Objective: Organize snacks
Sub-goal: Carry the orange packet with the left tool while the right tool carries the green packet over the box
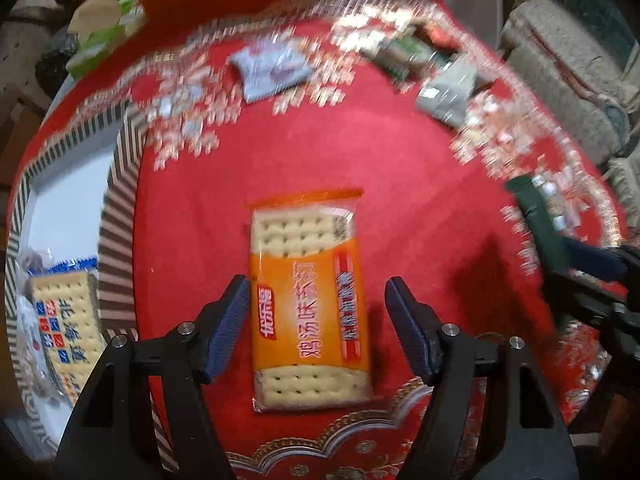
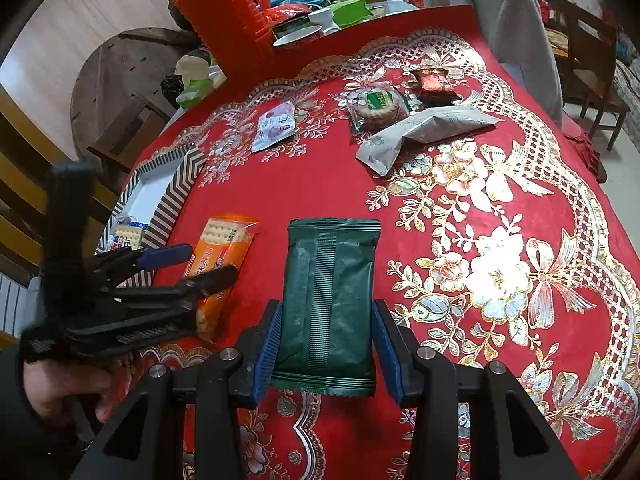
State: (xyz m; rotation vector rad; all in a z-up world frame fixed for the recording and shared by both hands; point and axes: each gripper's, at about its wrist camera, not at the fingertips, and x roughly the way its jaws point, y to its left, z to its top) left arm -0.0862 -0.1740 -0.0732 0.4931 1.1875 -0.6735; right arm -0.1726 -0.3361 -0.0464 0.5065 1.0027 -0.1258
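Snacks first: the right claw [image 2: 326, 344] clamps a dark green packet [image 2: 330, 304] between its blue pads, lifted over the red counter [image 2: 320, 184]. The left claw [image 1: 316, 320] stands open astride an orange cracker pack [image 1: 308, 300] lying flat, pads clear of it. Beside it, a striped-rimmed box [image 1: 120, 216] holds blue crackers [image 1: 64, 320]. Farther off lie other wrapped snacks.

Round table under a red cloth [image 2: 320, 200] with gold and silver floral border. At 12 o'clock beyond its far edge, a tall orange ribbed flask [image 2: 220, 8]. At 1 o'clock, a chair draped in grey fabric [image 2: 500, 28]; at 2 o'clock, 1 dark wooden chair [image 2: 588, 60]. At 10 o'clock, a round wooden tabletop [image 2: 120, 76] leaning against a pale wall [image 2: 80, 12]. Floor pale at 3 o'clock. Light bright, glinting off the embroidery.
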